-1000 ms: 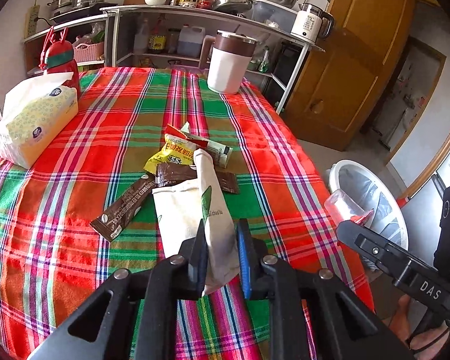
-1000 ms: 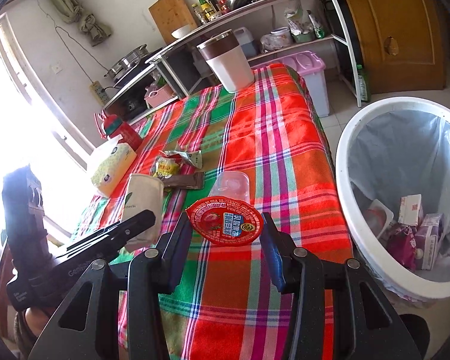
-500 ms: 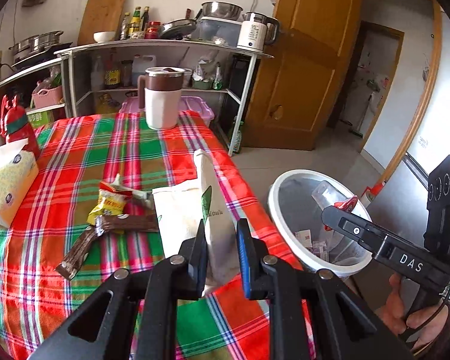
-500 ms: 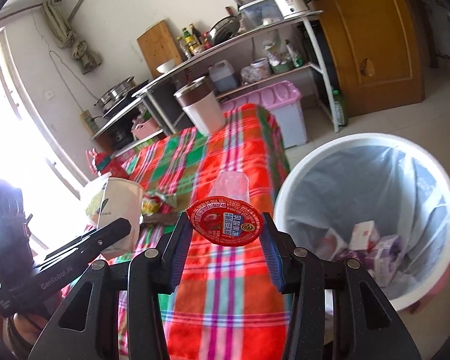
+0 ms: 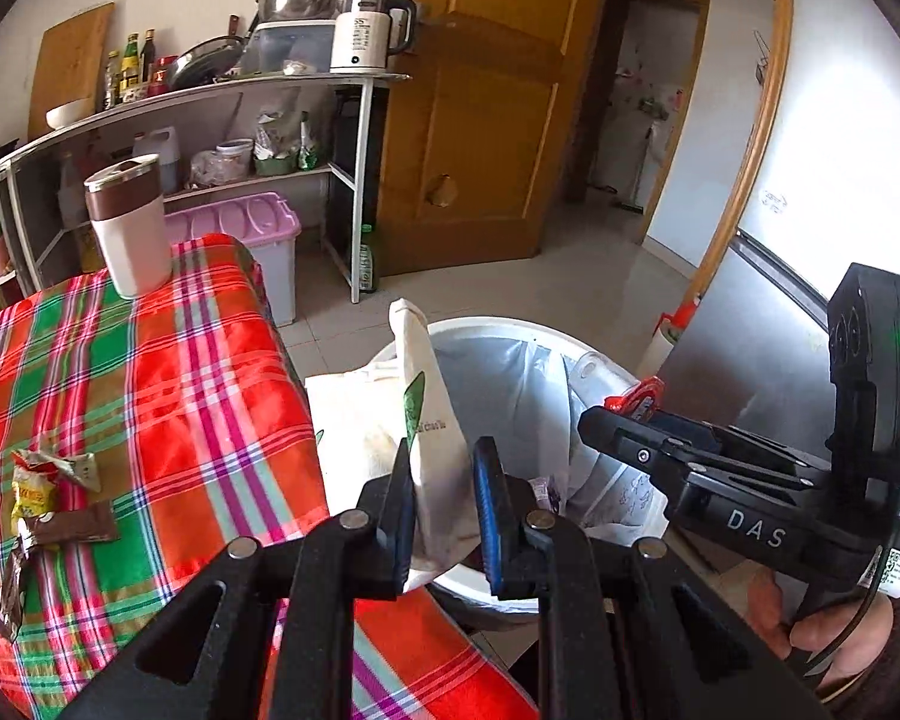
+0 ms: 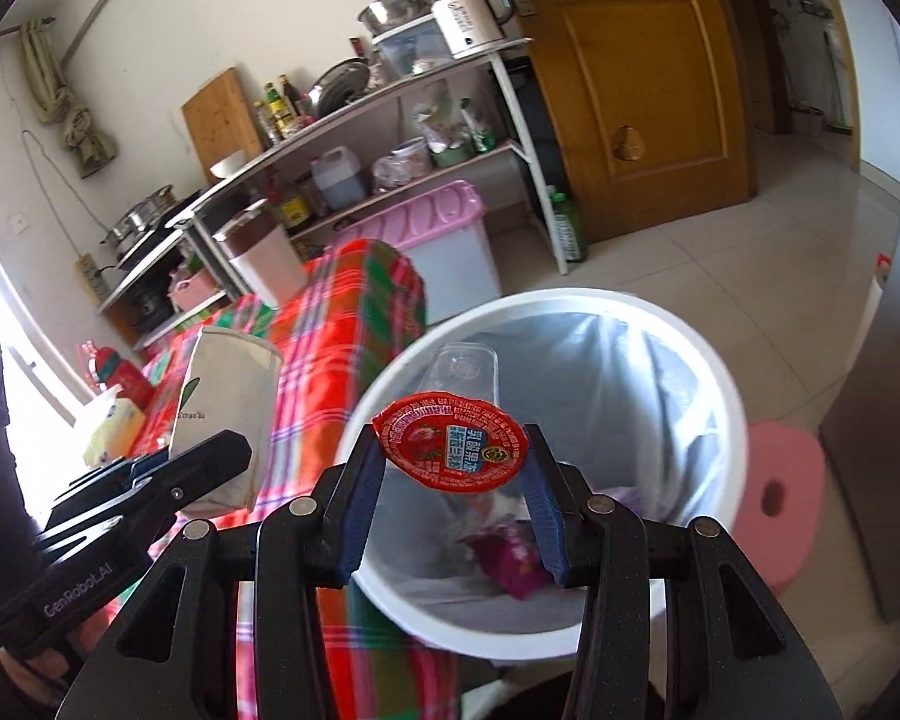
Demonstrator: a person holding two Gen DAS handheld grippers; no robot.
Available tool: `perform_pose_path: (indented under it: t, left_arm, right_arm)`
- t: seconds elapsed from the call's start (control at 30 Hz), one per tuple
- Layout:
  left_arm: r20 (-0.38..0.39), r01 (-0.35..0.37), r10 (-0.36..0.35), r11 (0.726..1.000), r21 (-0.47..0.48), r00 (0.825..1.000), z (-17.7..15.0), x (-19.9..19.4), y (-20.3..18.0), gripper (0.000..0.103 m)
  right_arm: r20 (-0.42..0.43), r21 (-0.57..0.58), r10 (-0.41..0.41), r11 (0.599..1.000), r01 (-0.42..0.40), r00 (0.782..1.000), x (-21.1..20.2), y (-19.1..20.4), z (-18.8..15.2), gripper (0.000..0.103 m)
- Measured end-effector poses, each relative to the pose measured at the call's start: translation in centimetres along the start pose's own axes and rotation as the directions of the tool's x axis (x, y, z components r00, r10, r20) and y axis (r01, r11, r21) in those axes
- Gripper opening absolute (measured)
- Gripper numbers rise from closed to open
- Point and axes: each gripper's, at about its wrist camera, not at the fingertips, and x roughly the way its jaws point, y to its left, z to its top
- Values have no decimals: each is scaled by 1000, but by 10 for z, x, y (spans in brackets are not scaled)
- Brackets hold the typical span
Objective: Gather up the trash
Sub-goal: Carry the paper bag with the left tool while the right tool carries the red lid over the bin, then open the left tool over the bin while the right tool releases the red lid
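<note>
Left gripper [image 5: 441, 501] is clamped on the paper bag [image 5: 426, 420] at the trash bin [image 6: 714, 384] rim; the right gripper [image 6: 453, 495] grips the jelly cup [image 6: 450, 441] above it. Released now, the bag could catch the rim and flop onto the floor.

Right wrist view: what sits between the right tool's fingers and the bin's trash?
The red-lidded clear plastic jelly cup, clamped in the right tool, hangs over the white lined trash bin; below it, only air, in that view.

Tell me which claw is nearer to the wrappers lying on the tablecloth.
Left. The left claw, shut on the paper bag, is beside the table edge near the wrappers; the right claw is over the bin.
</note>
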Motion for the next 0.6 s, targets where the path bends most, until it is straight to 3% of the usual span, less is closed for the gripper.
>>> perform_pose_path:
  t: [0.47,0.57,0.6]
  left_arm:
    - [-75,36,-34,999,23,997,2,36,-25,20]
    - [-76,48,-46,999,21,996,2,38,-24,31]
    - [-76,50,-49,999,12,996,2,37,-23,40]
  right_arm:
    - [-84,0,-129,992,129,988,21,-32,-6,47]
    - [-89,-8,-152,988,152,984,21,-34,-7,47]
    - [-91,-8,-157,988,157,983,21,-35,-7,47]
